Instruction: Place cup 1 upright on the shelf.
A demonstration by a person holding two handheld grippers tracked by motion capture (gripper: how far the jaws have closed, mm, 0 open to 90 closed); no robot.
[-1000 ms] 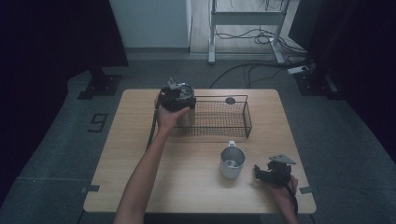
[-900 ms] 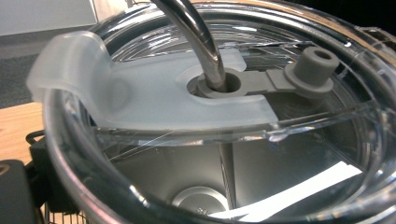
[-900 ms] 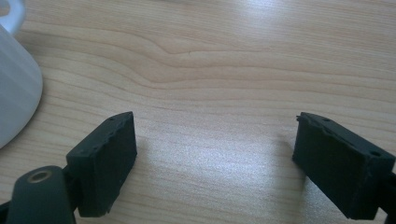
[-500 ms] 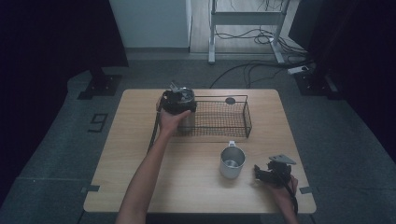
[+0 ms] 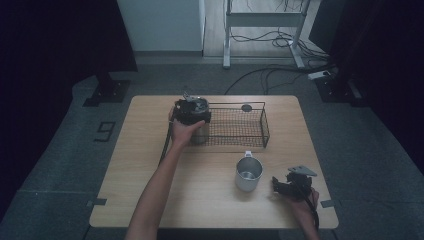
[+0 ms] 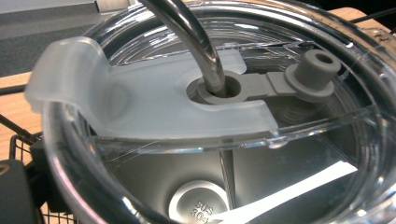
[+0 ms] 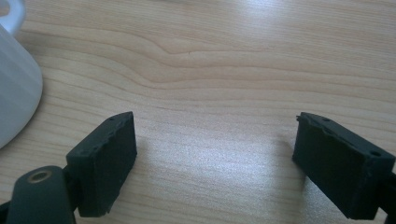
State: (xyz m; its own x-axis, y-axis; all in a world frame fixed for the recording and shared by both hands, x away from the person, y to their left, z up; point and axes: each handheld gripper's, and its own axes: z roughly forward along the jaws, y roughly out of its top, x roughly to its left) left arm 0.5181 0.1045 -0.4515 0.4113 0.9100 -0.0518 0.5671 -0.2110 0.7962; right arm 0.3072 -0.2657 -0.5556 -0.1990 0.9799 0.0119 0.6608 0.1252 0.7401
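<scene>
Two grippers: left gripper [image 5: 192, 111] sits at the wire basket's [image 5: 264, 131] 9 o'clock end, on a lidded steel tumbler [image 6: 224, 154] w/ straw [image 6: 196, 42]; can't tell its jaw state. Right gripper [image 7: 219, 163] rests wide open, empty, at 3 o'clock of metal mug [image 5: 248, 174]. Prob. step: placing tumbler in the basket; next needs a gentle release.

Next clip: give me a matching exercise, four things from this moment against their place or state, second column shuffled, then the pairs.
1. right gripper
2. mug
3. tumbler lid
4. basket

a. clear, with a metal straw through it
b. wire, at the table's far side
c. open, low over bare wood
d. metal, standing left of the right gripper

Pairs: 1-c, 2-d, 3-a, 4-b
</scene>
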